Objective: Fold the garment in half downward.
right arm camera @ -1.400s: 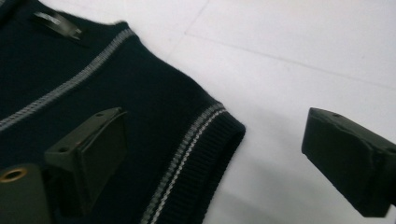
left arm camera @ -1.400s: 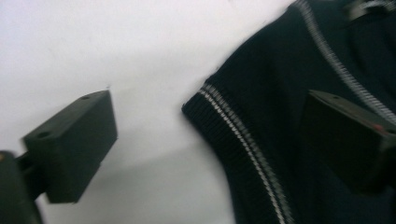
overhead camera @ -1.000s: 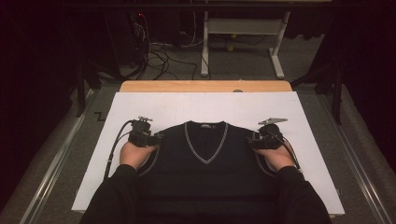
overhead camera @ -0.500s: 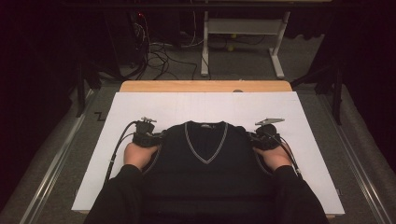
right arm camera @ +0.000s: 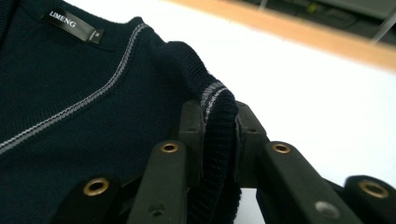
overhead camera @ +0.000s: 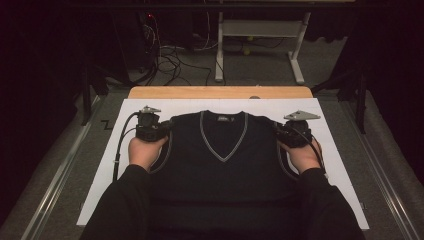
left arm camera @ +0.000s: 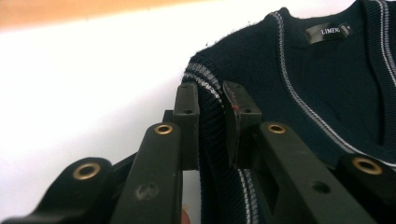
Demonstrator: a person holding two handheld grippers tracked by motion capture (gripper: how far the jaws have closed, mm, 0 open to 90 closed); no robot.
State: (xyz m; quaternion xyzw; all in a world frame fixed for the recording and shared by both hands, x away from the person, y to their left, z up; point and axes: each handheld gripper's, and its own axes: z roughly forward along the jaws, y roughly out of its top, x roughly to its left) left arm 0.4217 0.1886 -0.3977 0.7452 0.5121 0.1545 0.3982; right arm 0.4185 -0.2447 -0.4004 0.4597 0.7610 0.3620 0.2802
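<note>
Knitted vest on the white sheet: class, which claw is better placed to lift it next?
Neither alone: the left claw and right claw each pinch a ribbed armhole edge of the vest, one per shoulder, so a joint lift seems best.

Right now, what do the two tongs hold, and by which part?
Both hold the dark navy knitted V-neck vest: the left tongs pinch the ribbed, grey-striped armhole edge at one shoulder, the right tongs the same edge at the other shoulder.

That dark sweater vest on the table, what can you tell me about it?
The sweater vest is dark navy knit, sleeveless, with a V-neck and armholes trimmed in pale grey stripes and a label inside the collar. It lies front up on the white sheet. The left gripper and right gripper pinch its shoulder edges.
</note>
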